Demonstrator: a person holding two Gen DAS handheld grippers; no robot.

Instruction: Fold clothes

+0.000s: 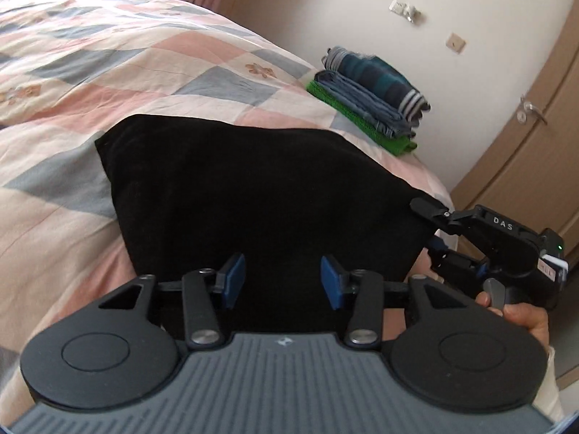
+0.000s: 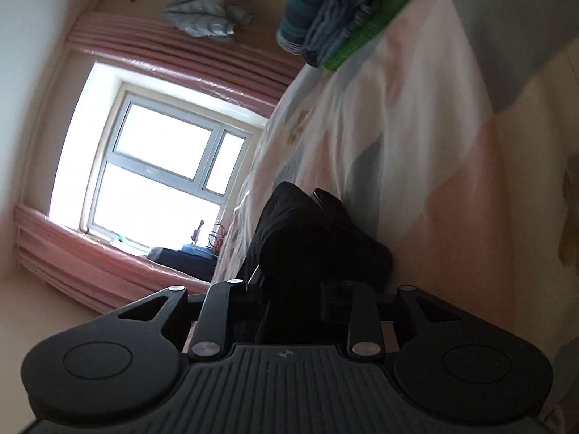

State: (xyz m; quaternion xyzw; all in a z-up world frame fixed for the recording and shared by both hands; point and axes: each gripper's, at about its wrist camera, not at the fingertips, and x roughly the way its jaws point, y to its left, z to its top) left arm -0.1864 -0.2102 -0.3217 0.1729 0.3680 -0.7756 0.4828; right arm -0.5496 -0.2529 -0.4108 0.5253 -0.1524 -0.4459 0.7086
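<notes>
Left wrist view: a black garment (image 1: 253,195), folded into a broad flat panel, lies on a bed (image 1: 119,83) covered with a pink, blue and cream patchwork quilt. The left claw (image 1: 282,280) hangs just above the garment's near edge, its blue pads (image 1: 233,278) standing apart with only dark cloth beneath them and nothing pinched between. At the right edge, the right claw (image 1: 432,228), held in a person's hand (image 1: 521,320), sits at the garment's right corner; its upper finger lies over the black cloth, but whether the jaws press on it cannot be told from here. Farther back on the bed, well apart from the black garment, a stack of folded clothes (image 1: 372,97) rests near the mattress edge: a green piece at the bottom, blue denim-like fabric in the middle, a striped teal and navy item on top. A wooden door (image 1: 524,144) with a metal handle stands behind.

Right wrist view: the picture is rolled sideways and blurred. A bunched fold of the black garment (image 2: 318,242) sits right at the right claw (image 2: 293,296), whose fingertips are lost in the dark cloth, so its grip cannot be told. The quilted bed (image 2: 416,144) fills the right side, the folded stack (image 2: 325,14) appears at the top, and a bright window (image 2: 163,166) framed by pink curtains (image 2: 173,61) fills the left.
</notes>
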